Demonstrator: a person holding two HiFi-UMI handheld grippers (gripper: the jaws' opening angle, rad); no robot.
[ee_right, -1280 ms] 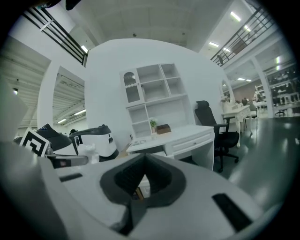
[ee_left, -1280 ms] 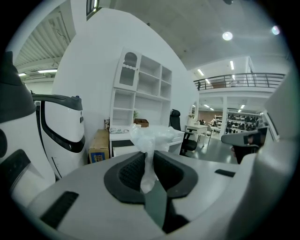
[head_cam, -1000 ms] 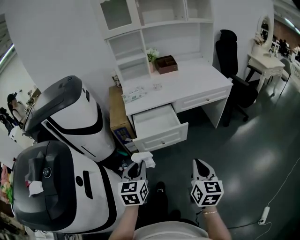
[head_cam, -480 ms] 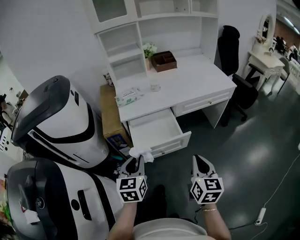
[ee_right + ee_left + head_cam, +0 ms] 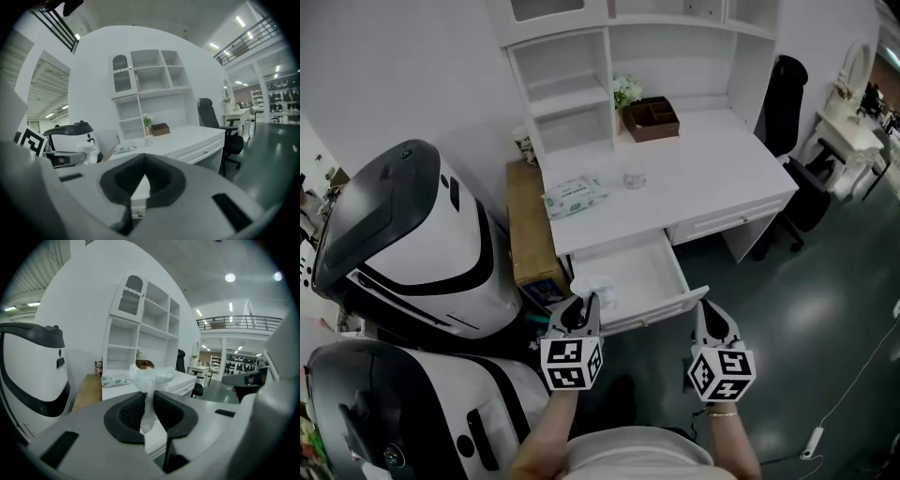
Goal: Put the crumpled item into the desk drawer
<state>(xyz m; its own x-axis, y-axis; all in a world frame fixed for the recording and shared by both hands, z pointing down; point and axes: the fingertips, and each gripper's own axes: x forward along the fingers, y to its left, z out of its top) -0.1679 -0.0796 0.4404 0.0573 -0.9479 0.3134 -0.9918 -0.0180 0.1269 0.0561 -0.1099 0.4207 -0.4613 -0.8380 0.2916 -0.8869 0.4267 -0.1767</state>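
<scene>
My left tongs are pinched nearly closed on the crumpled item, which hangs at the near left corner of the open drawer, apparently just above it. My right tongs hang closed and empty at the drawer's front. I judge it best to carry the wad over the drawer's middle, lower it below the rim, then let go.

Grey, black-padded — the left claw and right claw each carry a black-and-white marker cube.
</scene>
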